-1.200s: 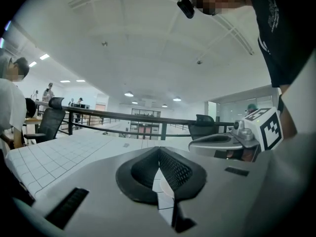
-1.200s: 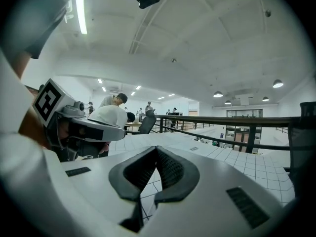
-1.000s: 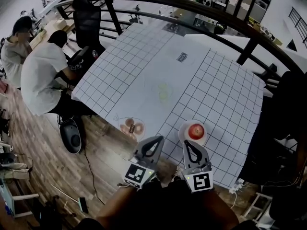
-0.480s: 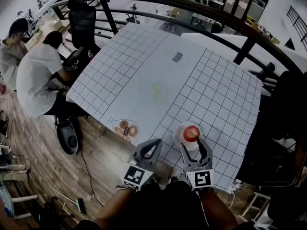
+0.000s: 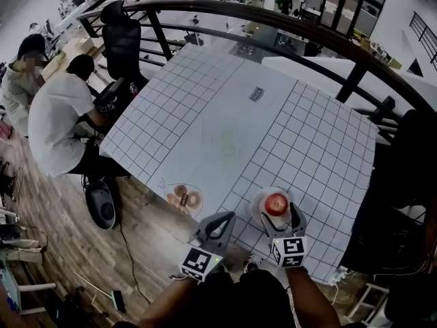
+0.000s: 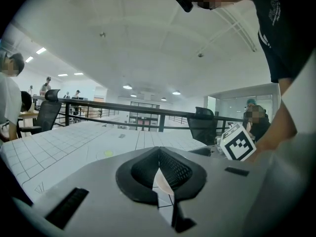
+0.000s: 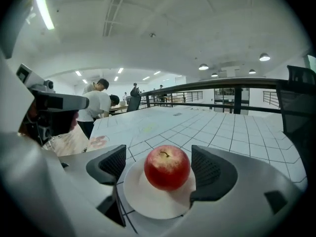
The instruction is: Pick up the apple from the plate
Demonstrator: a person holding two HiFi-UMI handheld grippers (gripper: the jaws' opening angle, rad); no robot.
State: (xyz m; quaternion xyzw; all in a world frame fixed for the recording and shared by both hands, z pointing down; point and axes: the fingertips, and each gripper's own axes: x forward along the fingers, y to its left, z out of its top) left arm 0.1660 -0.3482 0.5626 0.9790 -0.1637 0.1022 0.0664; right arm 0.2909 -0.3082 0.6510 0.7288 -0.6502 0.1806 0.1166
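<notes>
A red apple (image 5: 276,202) (image 7: 167,167) sits on a small white plate (image 5: 261,203) (image 7: 148,204) near the front edge of the gridded table. My right gripper (image 5: 279,215) (image 7: 159,165) is low over the plate. Its jaws are opening and stand on either side of the apple, with a gap between each pad and the fruit. To the left, my left gripper (image 5: 218,221) (image 6: 159,150) hovers over the table's front edge, its jaws shut with nothing in them.
A clear dish of brown pastries (image 5: 183,198) lies at the table's front edge, left of the left gripper. The white gridded cloth (image 5: 225,115) stretches away toward a dark railing (image 5: 287,16). Seated people (image 5: 58,115) and an office chair (image 5: 123,39) are at the far left.
My right gripper went from shut to wide open and dropped forward, so its jaws now flank the apple. The left gripper stayed about where it was.
</notes>
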